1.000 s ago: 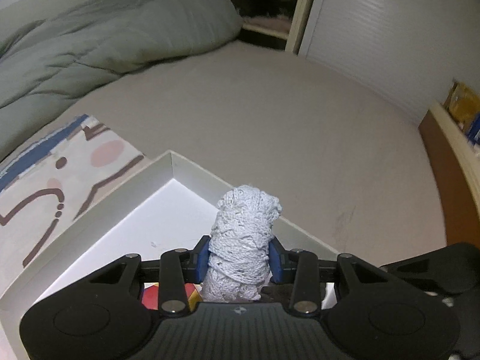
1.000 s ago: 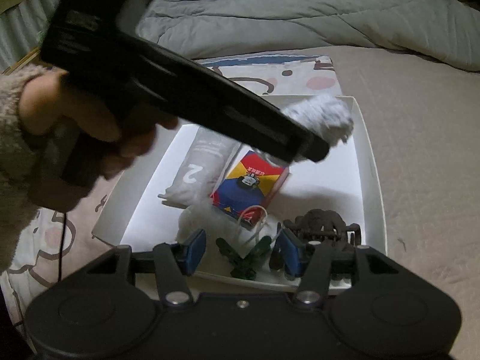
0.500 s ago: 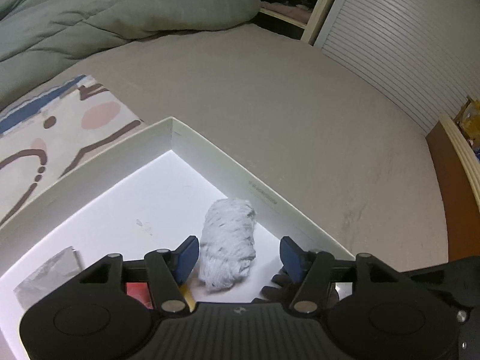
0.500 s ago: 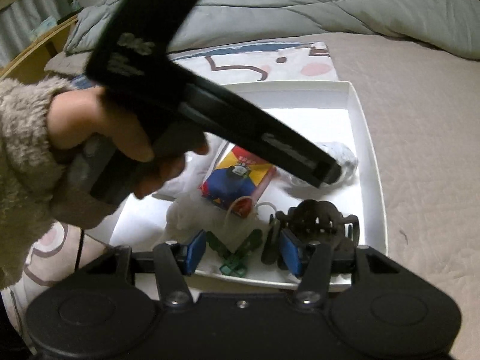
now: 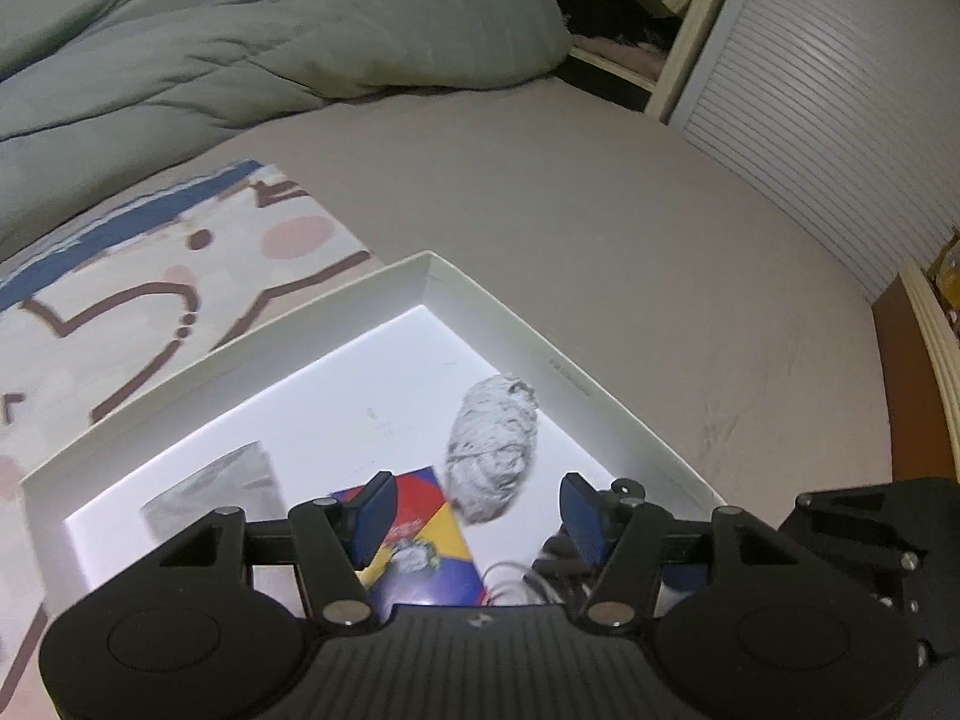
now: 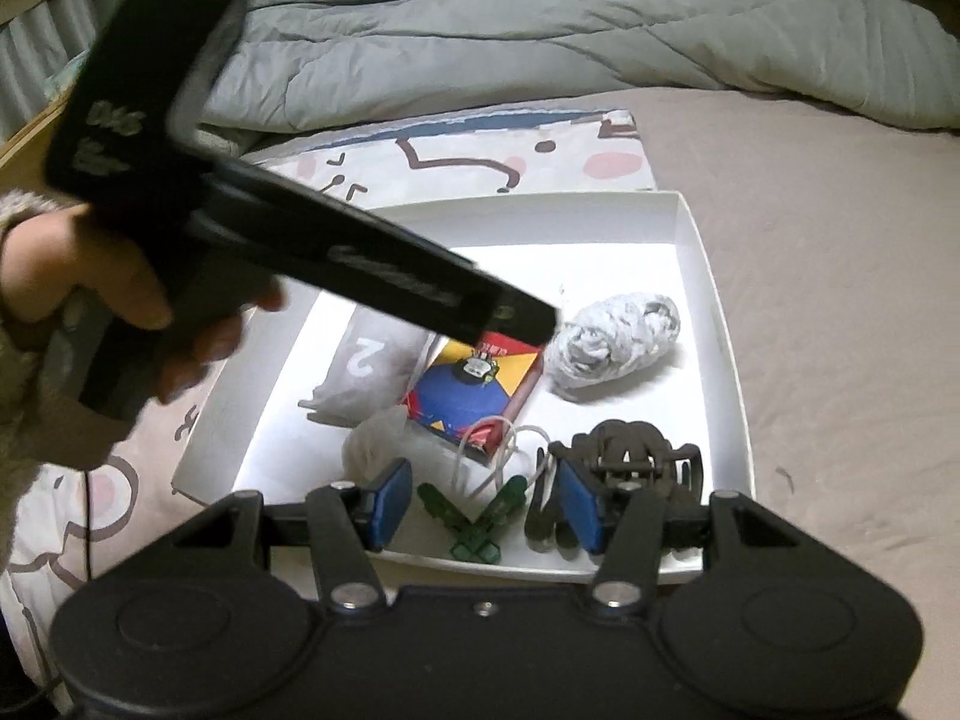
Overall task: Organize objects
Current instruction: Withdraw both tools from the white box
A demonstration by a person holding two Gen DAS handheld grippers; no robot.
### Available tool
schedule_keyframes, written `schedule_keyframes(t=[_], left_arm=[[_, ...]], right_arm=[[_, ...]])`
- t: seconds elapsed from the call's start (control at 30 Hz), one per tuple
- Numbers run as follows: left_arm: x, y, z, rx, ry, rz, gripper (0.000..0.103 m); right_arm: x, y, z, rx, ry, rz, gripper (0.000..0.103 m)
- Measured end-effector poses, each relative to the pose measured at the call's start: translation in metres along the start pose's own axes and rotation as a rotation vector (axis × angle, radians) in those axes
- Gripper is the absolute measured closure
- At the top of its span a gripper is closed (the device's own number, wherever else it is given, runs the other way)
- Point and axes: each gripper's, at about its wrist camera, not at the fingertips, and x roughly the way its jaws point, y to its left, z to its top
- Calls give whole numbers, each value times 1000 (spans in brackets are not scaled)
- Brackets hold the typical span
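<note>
A white shallow box lies on the bed. In it lies a rolled grey-white knit cloth near the right wall. Beside it are a red, blue and yellow card box, a grey pouch marked 2, a dark hair claw, a green clip and a white cord. My left gripper is open and empty, above the box and just behind the cloth. My right gripper is open and empty over the box's near edge.
A grey-green duvet is heaped at the far side of the bed. A patterned white cloth lies under and behind the box. A slatted white door and a wooden ledge stand to the right.
My left gripper opened and let the rolled knit cloth drop into the box, then drew back and up. The right gripper has hardly moved.
</note>
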Motion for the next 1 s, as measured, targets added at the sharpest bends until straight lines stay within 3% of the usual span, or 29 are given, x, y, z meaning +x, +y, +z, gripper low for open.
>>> schedule_keyframes(t=[0.53, 0.73, 0.9, 1.0], left_arm=[[-86, 30, -31, -81, -50, 144, 40], [-113, 40, -46, -113, -63, 210, 25], [-131, 51, -62, -154, -69, 276, 4], [-140, 57, -71, -166, -74, 298, 0]], right_arm=[[-20, 18, 11, 38, -59, -76, 46], [-25, 29, 17, 42, -83, -94, 43], [-28, 36, 19, 54, -100, -112, 41], [-27, 39, 18, 53, -108, -121, 37]])
